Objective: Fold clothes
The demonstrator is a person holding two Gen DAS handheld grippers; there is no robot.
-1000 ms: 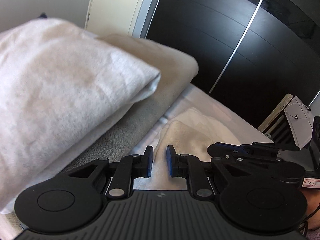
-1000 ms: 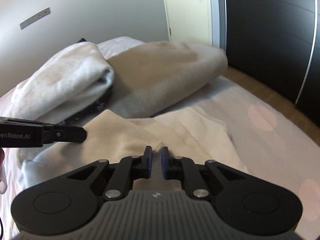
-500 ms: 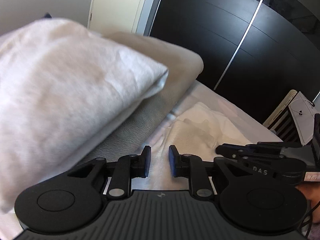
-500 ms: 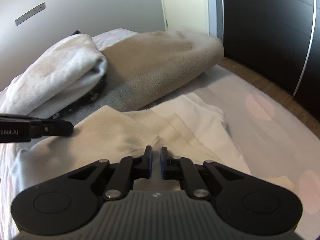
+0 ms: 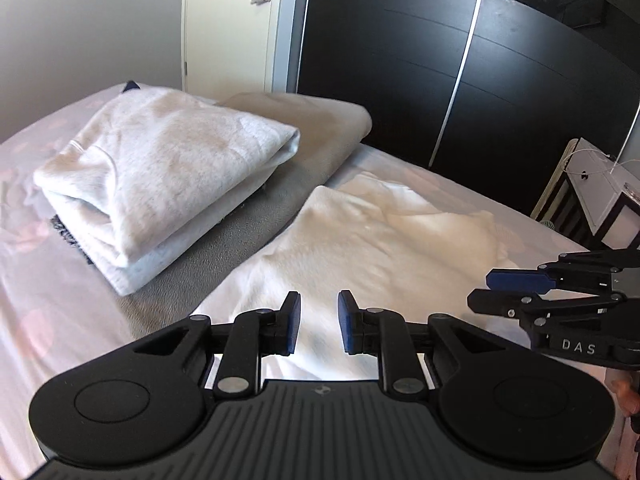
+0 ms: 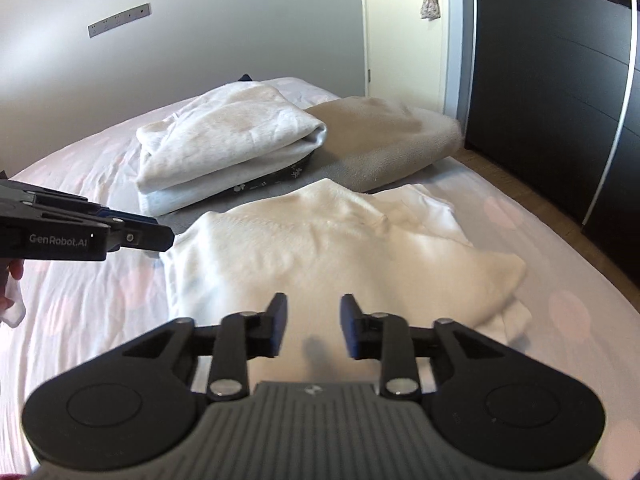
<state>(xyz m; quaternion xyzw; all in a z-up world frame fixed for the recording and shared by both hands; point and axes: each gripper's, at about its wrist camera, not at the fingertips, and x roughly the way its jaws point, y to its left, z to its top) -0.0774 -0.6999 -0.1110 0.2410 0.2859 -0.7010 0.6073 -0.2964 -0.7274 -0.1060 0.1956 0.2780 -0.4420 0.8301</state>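
Cream garment [image 5: 384, 240] lies folded on the bed [image 6: 88, 304], spreading out ahead of both sets of jaws. Left gripper [image 5: 319, 322] has its jaws spread with nothing between them, poised over the cloth's near edge. Right gripper [image 6: 313, 326] also stands spread and empty, above the near part of the same cloth. Beyond the jaws, a folded pale sweater [image 5: 160, 184] rests on a beige blanket [image 6: 392, 136].
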